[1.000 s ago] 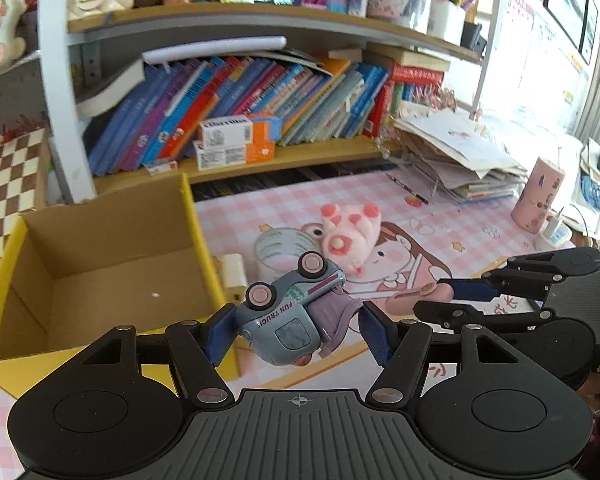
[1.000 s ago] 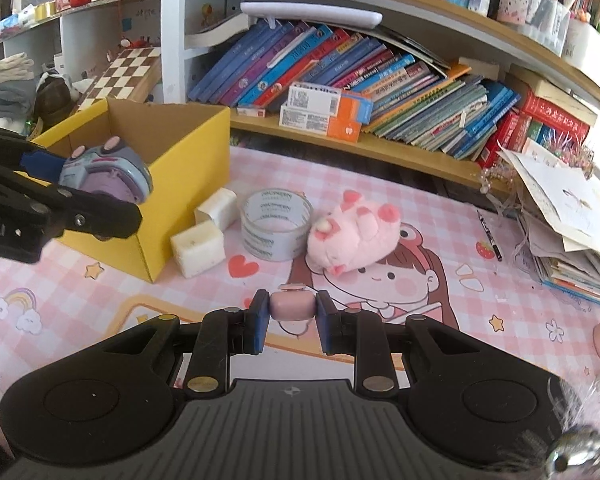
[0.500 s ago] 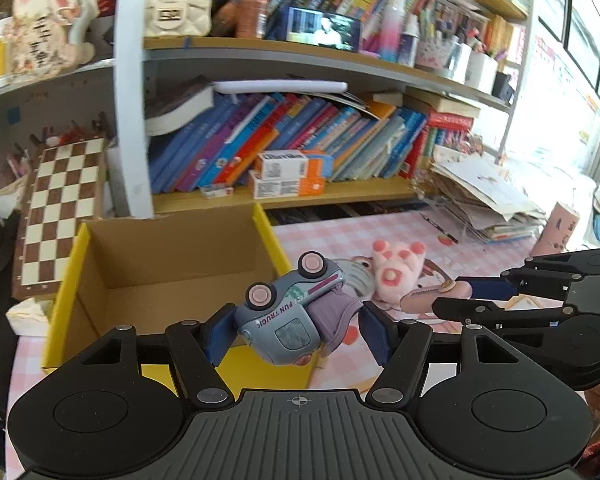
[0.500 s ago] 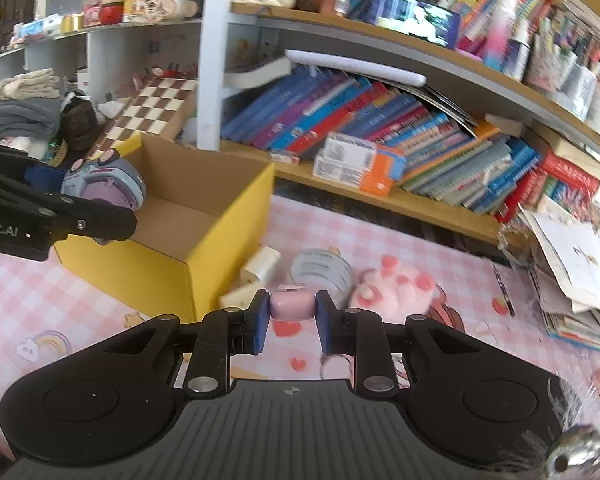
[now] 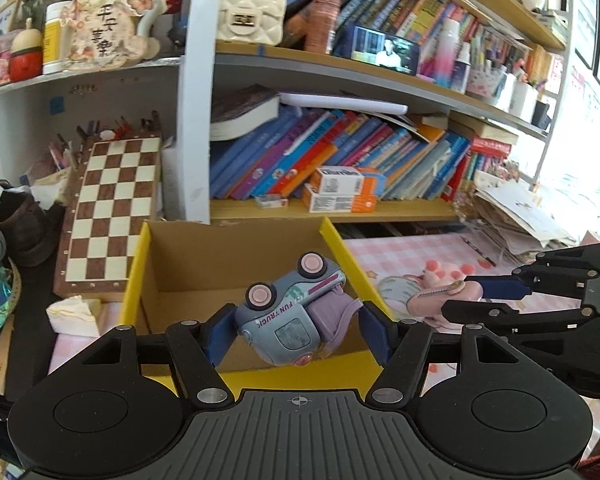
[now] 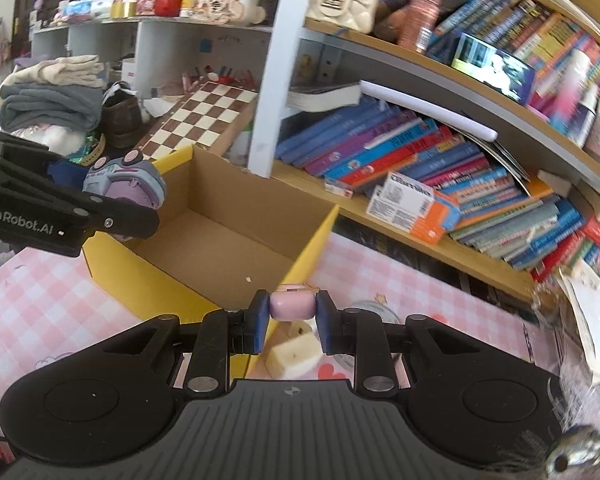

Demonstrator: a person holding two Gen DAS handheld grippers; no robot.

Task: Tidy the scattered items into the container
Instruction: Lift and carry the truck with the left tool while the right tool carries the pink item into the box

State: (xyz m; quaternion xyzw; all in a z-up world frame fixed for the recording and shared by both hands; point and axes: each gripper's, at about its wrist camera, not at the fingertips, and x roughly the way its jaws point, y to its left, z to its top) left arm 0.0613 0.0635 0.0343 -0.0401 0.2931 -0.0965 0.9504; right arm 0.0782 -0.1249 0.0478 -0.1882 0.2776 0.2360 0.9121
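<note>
A grey-blue toy truck (image 5: 288, 320) with pink wheels lies tilted between the pads of my left gripper (image 5: 296, 334), which is shut on it. It hangs over the front wall of the open yellow cardboard box (image 5: 336, 248), whose inside looks bare. In the right wrist view the truck (image 6: 124, 184) shows at the box's left corner. My right gripper (image 6: 292, 312) is shut on a small pink block (image 6: 292, 306), just off the box's (image 6: 140, 280) near right corner. The left wrist view shows that pink piece (image 5: 440, 300) right of the box.
On the pink checked mat right of the box lie a tape roll (image 5: 396, 288), a pink plush (image 5: 448, 272) and white foam blocks (image 6: 296, 354). A chessboard (image 5: 112, 216) leans left of the box. Bookshelves stand behind, with a paper stack (image 5: 520, 220) at right.
Both grippers have travelled left and upward with their loads. The box has come from the left to lie directly beneath the truck, and the pink block now sits at the box's corner.
</note>
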